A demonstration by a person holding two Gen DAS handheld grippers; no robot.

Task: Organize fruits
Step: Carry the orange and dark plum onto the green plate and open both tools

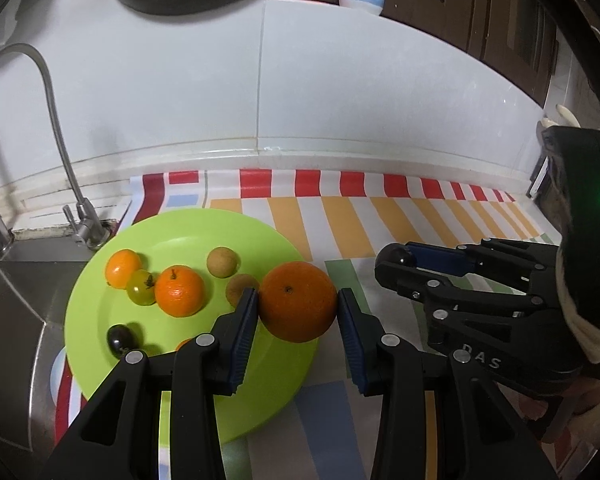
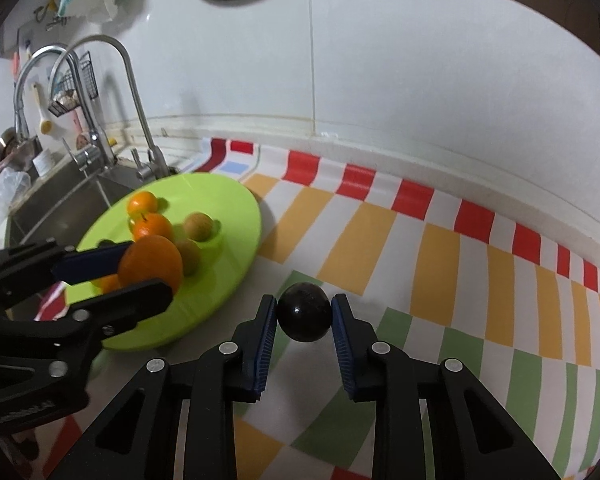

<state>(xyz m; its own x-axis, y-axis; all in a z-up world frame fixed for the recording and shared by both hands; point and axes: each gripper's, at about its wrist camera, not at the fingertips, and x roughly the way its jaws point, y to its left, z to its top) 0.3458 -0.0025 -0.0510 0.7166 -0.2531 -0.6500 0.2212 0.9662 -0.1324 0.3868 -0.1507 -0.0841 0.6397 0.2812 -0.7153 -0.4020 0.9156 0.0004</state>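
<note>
while the green plate (image 1: 100, 312) by the sink waits with small fruit, the left gripper (image 1: 298, 304) pinches the big orange (image 1: 297, 306) at its widest, above the plate's edge — firm, heavyish, round. over right, the right gripper (image 2: 304, 314) clamps a dark plum (image 2: 304, 312) above the striped cloth (image 2: 440, 256) — glossy, slippery, bruisable, so go gently.

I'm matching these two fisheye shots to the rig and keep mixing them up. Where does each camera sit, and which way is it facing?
Left wrist: on the left gripper, looking down along its fingers at the large orange they clamp beside the green plate; the right gripper shows at right.
Right wrist: on the right gripper, looking down at the dark round fruit it grips above the striped cloth; the left gripper shows at left.
Shared: plate, orange, dark fruit, cloth, faucet, both grippers.
</note>
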